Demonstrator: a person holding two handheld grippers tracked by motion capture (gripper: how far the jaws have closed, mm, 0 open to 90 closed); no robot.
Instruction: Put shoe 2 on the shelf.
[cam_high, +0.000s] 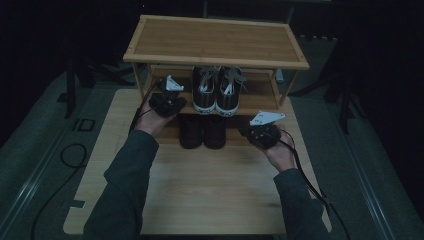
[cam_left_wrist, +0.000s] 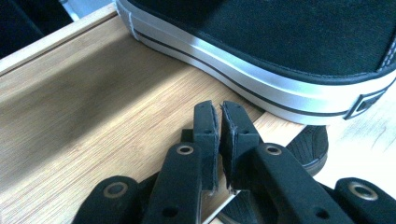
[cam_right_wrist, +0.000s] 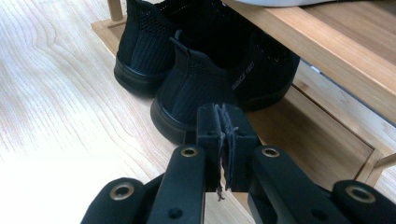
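Sneakers (cam_high: 216, 89) with white soles are parked on the middle shelf of the bamboo rack (cam_high: 215, 42), black shoes (cam_high: 202, 131) tucked underneath. Left gripper (cam_left_wrist: 219, 122) is held just beside the sneaker sole, jaws barely parted, nothing gripped; right gripper (cam_right_wrist: 222, 122) is pinched closed near the black heels, nothing gripped either
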